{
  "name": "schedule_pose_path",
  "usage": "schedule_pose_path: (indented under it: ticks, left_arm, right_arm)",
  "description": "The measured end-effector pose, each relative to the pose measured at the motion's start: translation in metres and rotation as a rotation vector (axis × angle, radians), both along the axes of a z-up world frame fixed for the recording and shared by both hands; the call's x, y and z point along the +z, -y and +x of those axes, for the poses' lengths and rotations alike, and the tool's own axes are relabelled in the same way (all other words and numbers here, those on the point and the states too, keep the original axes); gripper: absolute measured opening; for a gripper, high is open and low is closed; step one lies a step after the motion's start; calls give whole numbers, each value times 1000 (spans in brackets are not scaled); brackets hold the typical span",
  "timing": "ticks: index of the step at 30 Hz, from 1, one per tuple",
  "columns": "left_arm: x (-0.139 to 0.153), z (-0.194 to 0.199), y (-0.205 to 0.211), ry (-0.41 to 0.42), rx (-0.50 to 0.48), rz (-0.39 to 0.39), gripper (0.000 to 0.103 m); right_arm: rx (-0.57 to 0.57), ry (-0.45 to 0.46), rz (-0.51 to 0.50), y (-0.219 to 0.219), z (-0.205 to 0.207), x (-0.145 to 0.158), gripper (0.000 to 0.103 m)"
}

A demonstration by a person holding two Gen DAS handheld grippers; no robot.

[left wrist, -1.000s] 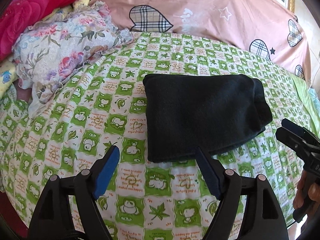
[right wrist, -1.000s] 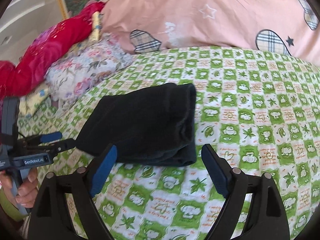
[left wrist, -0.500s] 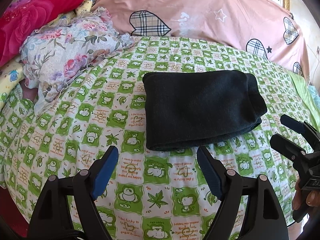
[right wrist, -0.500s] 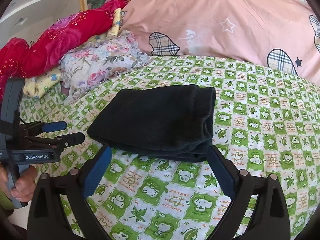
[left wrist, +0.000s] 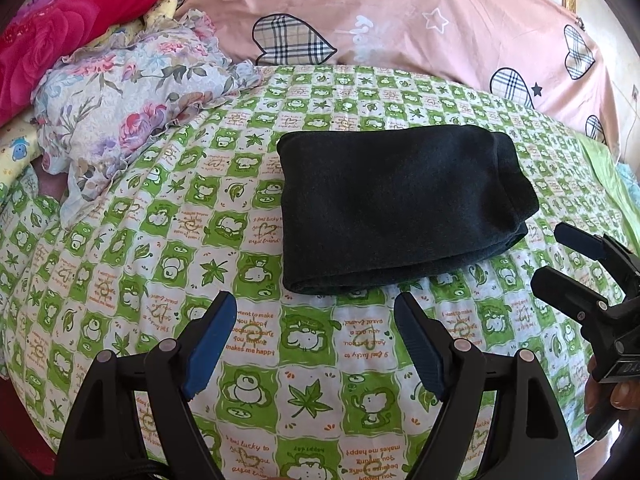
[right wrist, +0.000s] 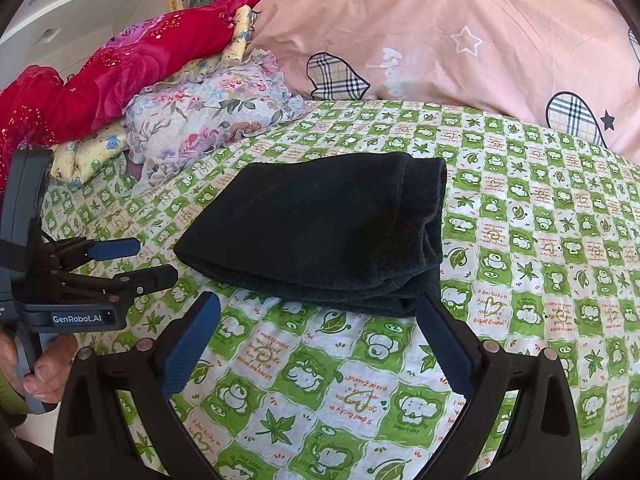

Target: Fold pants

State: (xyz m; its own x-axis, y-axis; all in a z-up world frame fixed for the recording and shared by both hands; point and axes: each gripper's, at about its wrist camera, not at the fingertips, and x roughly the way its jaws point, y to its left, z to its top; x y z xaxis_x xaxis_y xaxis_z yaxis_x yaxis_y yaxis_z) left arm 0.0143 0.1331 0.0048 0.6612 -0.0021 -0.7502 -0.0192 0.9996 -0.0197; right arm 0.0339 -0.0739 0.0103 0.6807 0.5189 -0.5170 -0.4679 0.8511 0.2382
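The pants [left wrist: 400, 208] are folded into a thick black rectangle on the green-and-white checked bedsheet [left wrist: 168, 240]. My left gripper [left wrist: 314, 300] is open just short of the fold's near edge, with only sheet between its blue pads. My right gripper [right wrist: 320, 300] is open wide in front of the pants [right wrist: 320, 236]; its right fingertip sits beside the bundle's near right corner and nothing is gripped. Each gripper shows in the other's view: the right gripper [left wrist: 550, 254] at the pants' right end, the left gripper [right wrist: 156, 260] at their left end.
A large pink pillow [left wrist: 420, 28] with plaid hearts lies across the back of the bed. A floral cloth [left wrist: 132, 108], a red rose-print blanket [left wrist: 60, 28] and a yellow printed cloth [right wrist: 88, 156] are heaped at the back left. A hand [right wrist: 44, 372] holds the left gripper.
The right gripper's jaws have spread wider and it has drawn back a little from the pants while rolling. The left gripper and the folded pants have stayed in place.
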Motion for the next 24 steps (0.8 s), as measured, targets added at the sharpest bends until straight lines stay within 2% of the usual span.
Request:
schedule_pose_path:
  ticks: [24]
  left_arm:
    - [-10,11,-2,-6,14,16,82]
  right_arm:
    - [5,-11,-3,-11,14,-13,99]
